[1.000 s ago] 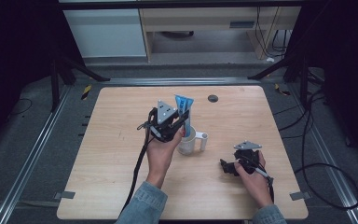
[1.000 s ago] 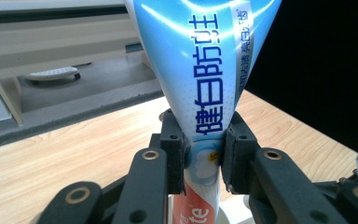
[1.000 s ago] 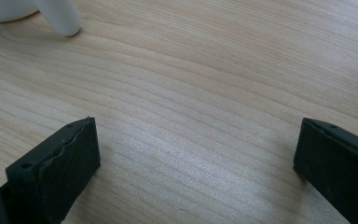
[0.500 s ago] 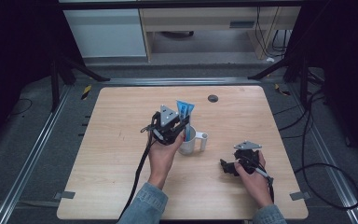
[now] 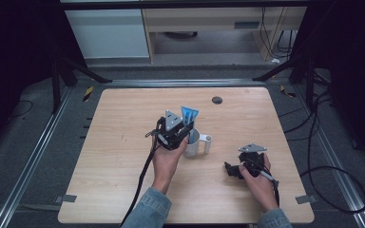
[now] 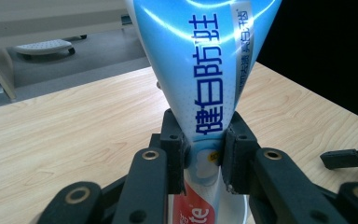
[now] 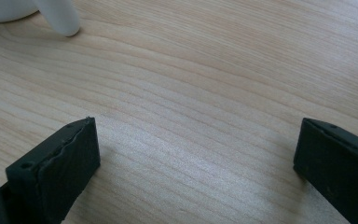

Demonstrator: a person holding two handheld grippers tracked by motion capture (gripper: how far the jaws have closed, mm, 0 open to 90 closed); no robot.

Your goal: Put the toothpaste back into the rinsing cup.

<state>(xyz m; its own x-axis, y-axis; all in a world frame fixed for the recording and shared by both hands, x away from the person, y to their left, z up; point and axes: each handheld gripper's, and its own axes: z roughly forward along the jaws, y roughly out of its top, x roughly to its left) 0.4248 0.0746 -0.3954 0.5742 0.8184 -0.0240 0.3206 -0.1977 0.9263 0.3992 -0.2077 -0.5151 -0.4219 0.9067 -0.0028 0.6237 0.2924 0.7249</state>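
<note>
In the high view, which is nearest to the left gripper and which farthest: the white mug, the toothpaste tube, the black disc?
1. Toothpaste tube: clamped between the fingers of the left gripper, upright over the mug.
2. White mug: directly under the gripper, toward the table's middle.
3. Black disc: farthest, near the table's far edge.

Dim room, grey floor [image 5: 24, 142], pale cabinet [image 5: 107, 33] behind wooden table [image 5: 123, 118]

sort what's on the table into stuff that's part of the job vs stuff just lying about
Part of the job:
- blue toothpaste tube, clamped in the left tool
- white mug under it

Just lying about:
- small dark round thing near the far edge
- right tool, open, over bare wood
</note>
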